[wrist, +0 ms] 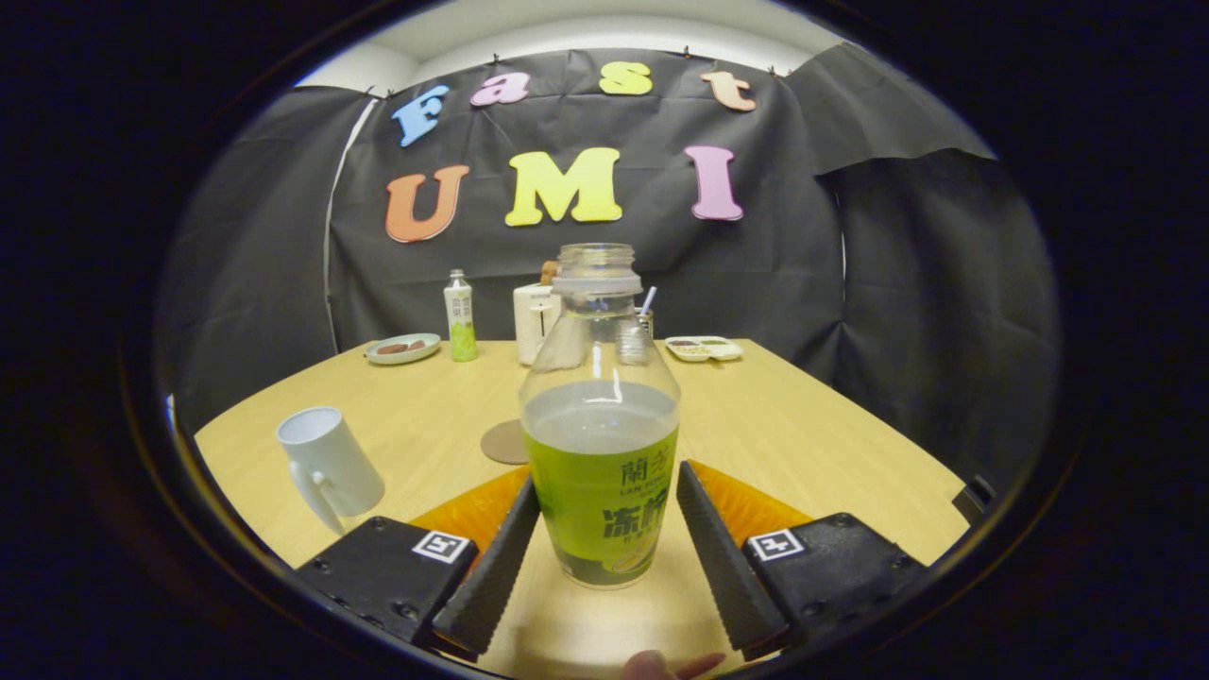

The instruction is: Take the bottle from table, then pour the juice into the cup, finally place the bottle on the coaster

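An uncapped clear bottle (601, 453) with a green label stands upright between the fingers of my gripper (604, 477), partly filled with pale juice. Both fingertips (518, 529) touch its sides at label height, so the gripper is shut on it. Its base looks to be at or just above the wooden table (803, 444). A white mug (326, 463) stands to the left of the fingers, handle toward me. A round brown coaster (503, 442) lies just beyond the bottle on its left, partly hidden by it.
At the table's far edge stand a small green-and-white bottle (460, 326), a plate (403, 348) with food, a white container (535, 323), a straw cup behind the bottle, and a white tray (704, 348). A person's fingertip (661, 666) shows below the fingers.
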Action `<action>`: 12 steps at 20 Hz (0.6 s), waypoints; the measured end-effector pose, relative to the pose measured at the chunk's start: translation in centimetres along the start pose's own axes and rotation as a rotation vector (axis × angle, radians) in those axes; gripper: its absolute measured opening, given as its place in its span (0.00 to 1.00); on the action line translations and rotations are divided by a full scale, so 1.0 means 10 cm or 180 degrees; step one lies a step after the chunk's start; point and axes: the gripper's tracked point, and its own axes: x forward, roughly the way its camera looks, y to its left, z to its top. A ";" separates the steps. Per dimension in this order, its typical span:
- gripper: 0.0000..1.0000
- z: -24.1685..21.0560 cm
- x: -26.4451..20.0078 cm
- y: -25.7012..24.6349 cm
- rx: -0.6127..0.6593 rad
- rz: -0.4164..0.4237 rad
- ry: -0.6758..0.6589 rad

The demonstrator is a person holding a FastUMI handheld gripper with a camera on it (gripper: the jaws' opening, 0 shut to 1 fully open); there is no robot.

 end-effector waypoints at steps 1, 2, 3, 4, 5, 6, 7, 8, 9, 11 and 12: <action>0.88 0.00 0.01 0.00 0.0000 0.0007 0.0003; 0.85 0.00 0.01 -0.01 0.0009 0.0017 -0.0007; 0.82 0.01 0.01 0.00 0.0017 0.0038 -0.0002; 0.82 0.02 0.01 0.01 0.0029 0.0065 -0.0001; 0.81 0.01 0.01 0.02 0.0022 0.0092 0.0010; 0.80 0.02 0.01 0.02 0.0000 0.0122 0.0028; 0.79 0.04 0.02 0.05 -0.0023 0.0158 0.0026; 0.79 0.07 0.02 0.06 -0.0083 0.0180 0.0018; 0.78 0.11 0.03 0.09 -0.0179 0.0189 -0.0004; 0.78 0.20 0.06 0.13 -0.0427 0.0196 -0.0050; 0.78 0.25 0.06 0.16 -0.0548 0.0202 -0.0072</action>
